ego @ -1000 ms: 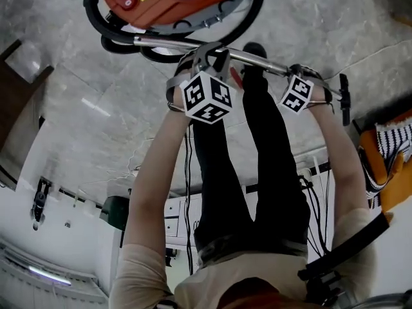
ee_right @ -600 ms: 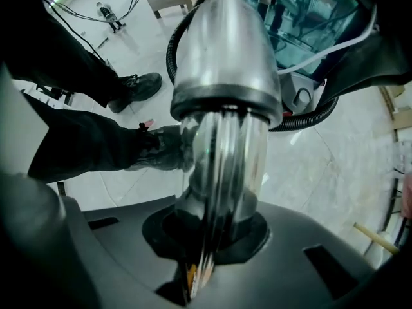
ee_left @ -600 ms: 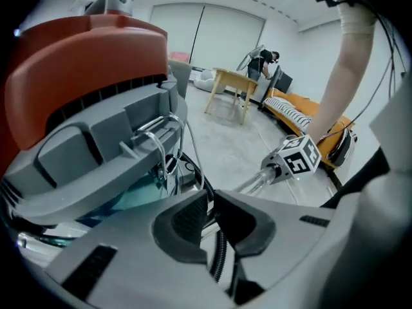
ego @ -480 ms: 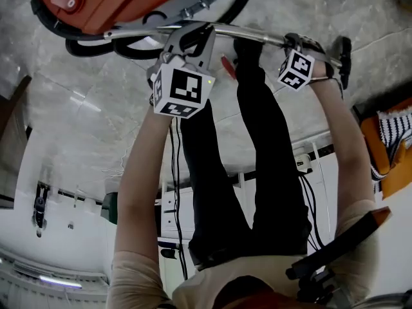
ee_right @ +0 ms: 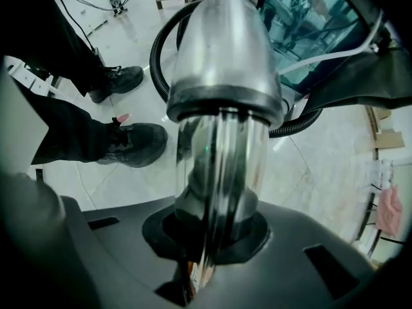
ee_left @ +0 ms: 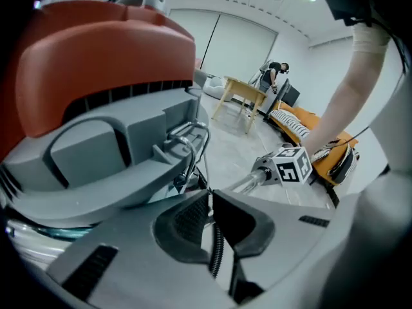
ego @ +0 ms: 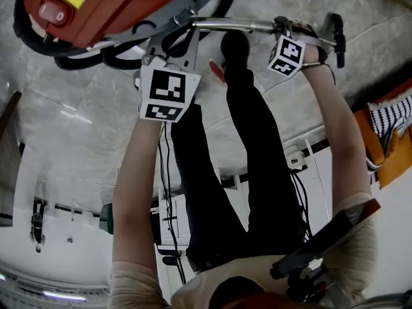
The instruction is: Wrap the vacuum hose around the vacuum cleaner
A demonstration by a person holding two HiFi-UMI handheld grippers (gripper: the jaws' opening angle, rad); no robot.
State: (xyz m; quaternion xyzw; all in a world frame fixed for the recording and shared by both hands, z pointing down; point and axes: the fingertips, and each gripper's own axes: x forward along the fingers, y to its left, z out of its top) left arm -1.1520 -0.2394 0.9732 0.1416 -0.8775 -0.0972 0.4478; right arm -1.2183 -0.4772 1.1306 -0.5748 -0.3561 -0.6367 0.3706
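The red and grey vacuum cleaner [ego: 109, 5] stands on the marble floor at the top left, with its black ribbed hose [ego: 84, 60] looped round its base. A shiny metal tube [ego: 238, 24] runs from the body to the black floor nozzle [ego: 336, 37]. My left gripper [ego: 187, 37] is shut on the tube's end beside the vacuum body [ee_left: 96, 63]. In the left gripper view the tube [ee_left: 248, 180] meets my left gripper [ee_left: 210, 201] at its jaw tips. My right gripper [ego: 283, 26] is shut on the tube near the nozzle. In the right gripper view the tube [ee_right: 222, 108] rises from my right gripper [ee_right: 215, 237].
The person's black-trousered legs and shoes [ee_right: 129, 143] stand just under the tube. An orange seat with a striped cloth [ego: 386, 134] lies at the right. Cables [ego: 302, 192] trail on the floor behind. A wooden table [ee_left: 241, 98] stands farther off.
The left gripper slid along the tube toward the vacuum body, turned, and its jaws closed. The vacuum and tube have shifted up and left in the head view.
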